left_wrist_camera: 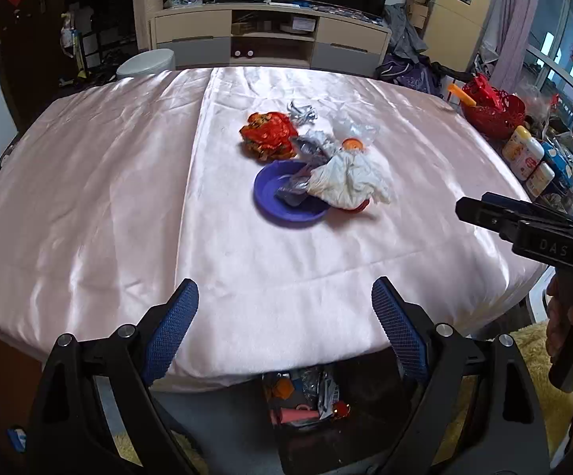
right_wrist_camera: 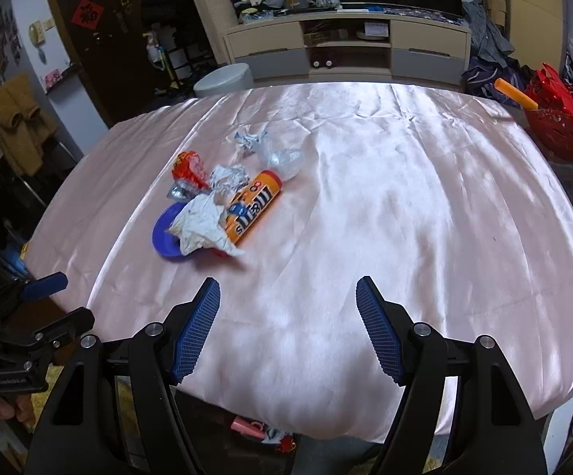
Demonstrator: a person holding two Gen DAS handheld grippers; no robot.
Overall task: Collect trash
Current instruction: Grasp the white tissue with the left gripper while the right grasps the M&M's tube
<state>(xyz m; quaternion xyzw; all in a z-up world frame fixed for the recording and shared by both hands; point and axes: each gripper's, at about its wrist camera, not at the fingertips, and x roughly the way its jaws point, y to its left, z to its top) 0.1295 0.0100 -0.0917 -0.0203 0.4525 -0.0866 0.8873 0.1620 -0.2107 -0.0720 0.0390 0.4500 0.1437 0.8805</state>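
A pile of trash lies mid-table on the pink satin cloth: a red crumpled wrapper, silver foil scraps, clear plastic, and a white crumpled tissue hanging over a purple plate. The right wrist view adds an orange snack tube beside the tissue and plate. My left gripper hovers open and empty over the near table edge. My right gripper is likewise open and empty. Both are well short of the pile. Below the edge is a bin holding trash.
A red basket and lotion bottles crowd the right side. A white round stool and a TV cabinet stand beyond the far edge. The right gripper shows at the right of the left wrist view.
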